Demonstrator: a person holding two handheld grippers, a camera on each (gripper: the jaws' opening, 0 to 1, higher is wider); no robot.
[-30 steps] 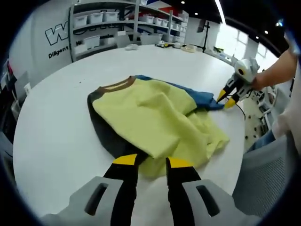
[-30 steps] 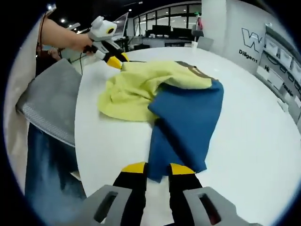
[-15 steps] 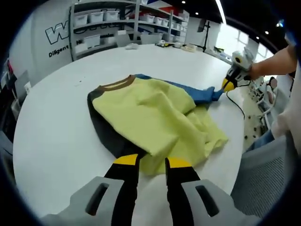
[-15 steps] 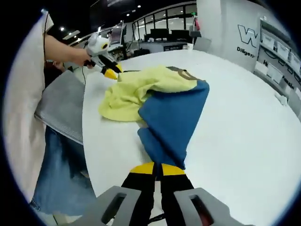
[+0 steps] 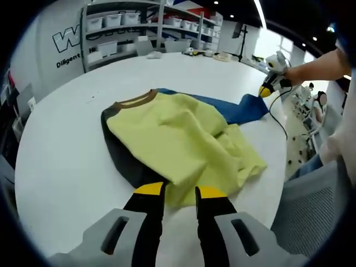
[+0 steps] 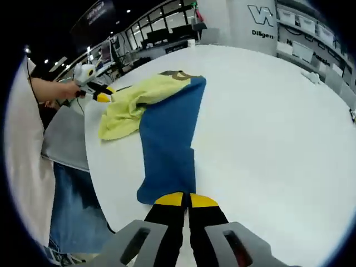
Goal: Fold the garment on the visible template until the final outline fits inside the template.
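Right claw [image 6: 188, 198] pinches the garment's [image 5: 183, 139] blue sleeve [image 6: 167, 144] end, hiding it; left claw [image 5: 173, 190] gapes.

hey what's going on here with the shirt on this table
A person is spreading a yellow, blue and dark garment on a round white table. The right gripper is shut on the blue sleeve, stretched out straight away from the body. The left gripper sits at the yellow hem, jaws apart. The yellow part is rumpled; nothing is folded yet.
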